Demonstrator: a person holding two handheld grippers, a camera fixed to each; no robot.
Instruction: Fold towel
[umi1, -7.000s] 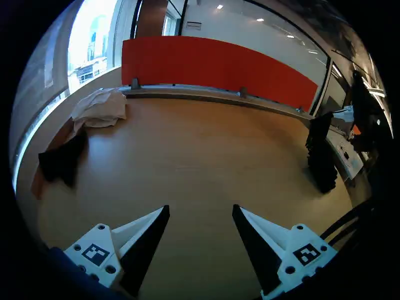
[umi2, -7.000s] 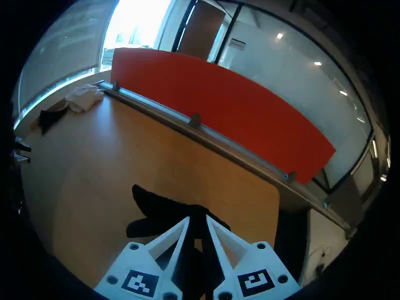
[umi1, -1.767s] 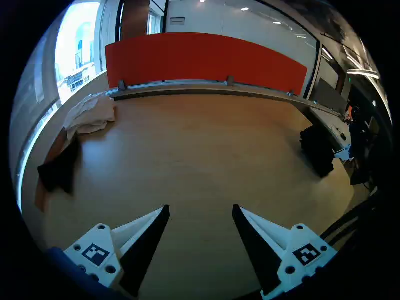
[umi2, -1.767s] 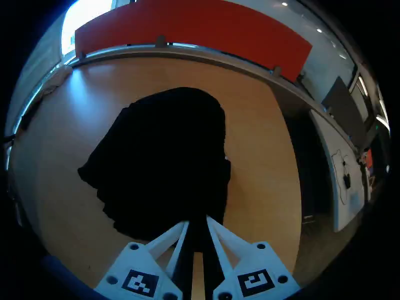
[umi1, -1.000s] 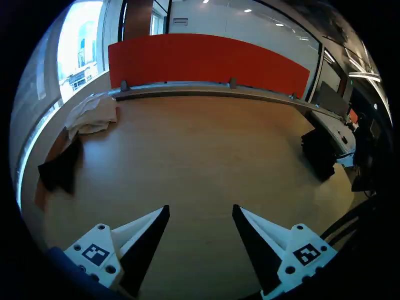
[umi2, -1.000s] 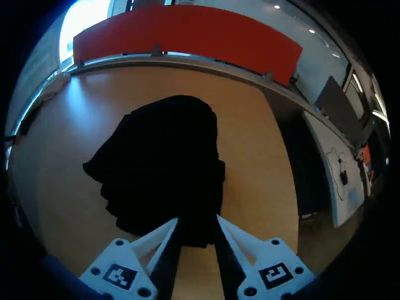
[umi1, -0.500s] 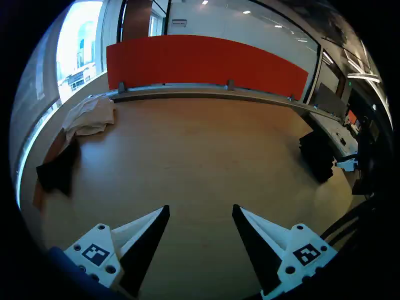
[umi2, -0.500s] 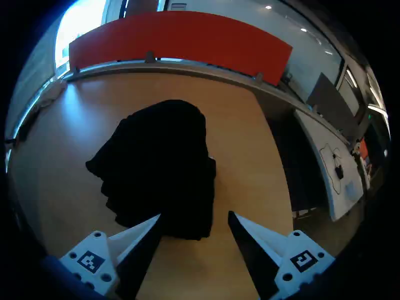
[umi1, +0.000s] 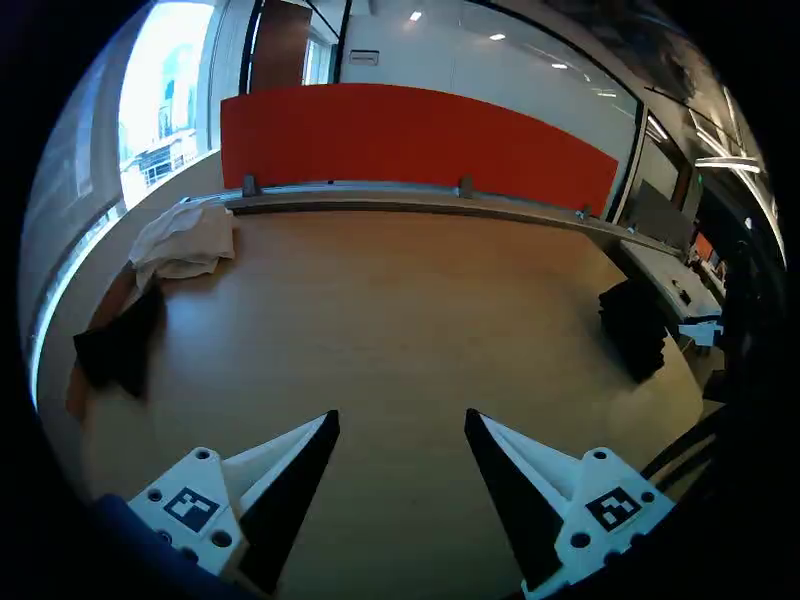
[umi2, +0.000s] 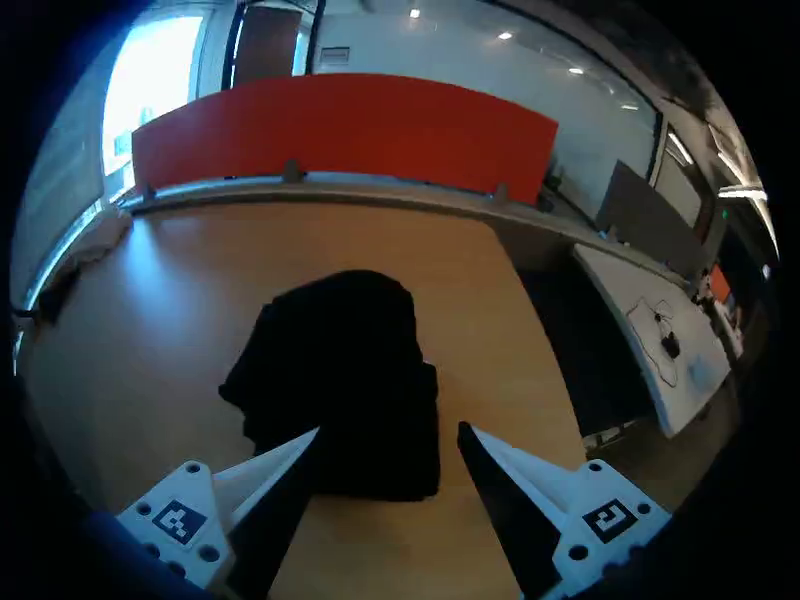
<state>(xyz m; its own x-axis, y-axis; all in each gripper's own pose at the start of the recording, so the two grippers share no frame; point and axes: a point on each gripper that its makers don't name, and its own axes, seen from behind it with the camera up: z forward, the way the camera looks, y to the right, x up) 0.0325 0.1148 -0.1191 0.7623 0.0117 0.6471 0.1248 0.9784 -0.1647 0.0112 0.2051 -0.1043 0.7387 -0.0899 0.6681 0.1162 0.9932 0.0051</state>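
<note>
A folded black towel (umi2: 345, 385) lies on the wooden table (umi2: 180, 300) near its right end. My right gripper (umi2: 388, 455) stands open just short of the towel's near edge, with nothing between its fingers. The same black towel (umi1: 633, 325) appears at the far right of the left gripper view, with the right gripper's white tip (umi1: 700, 328) beside it. My left gripper (umi1: 400, 430) is open above bare table (umi1: 400, 320), far from any cloth. A second black cloth (umi1: 115, 345) lies at the table's left edge, and a crumpled white towel (umi1: 185, 240) sits at the back left corner.
A red divider panel (umi1: 420, 140) on a metal rail runs along the table's far edge. Beyond the table's right end stands a white desk (umi2: 660, 350) with cables. Windows (umi1: 165, 100) line the left side.
My right gripper has opened, let go of the black towel and drawn back from it. The towel now lies folded on the table. The left gripper has stayed open and hardly moved.
</note>
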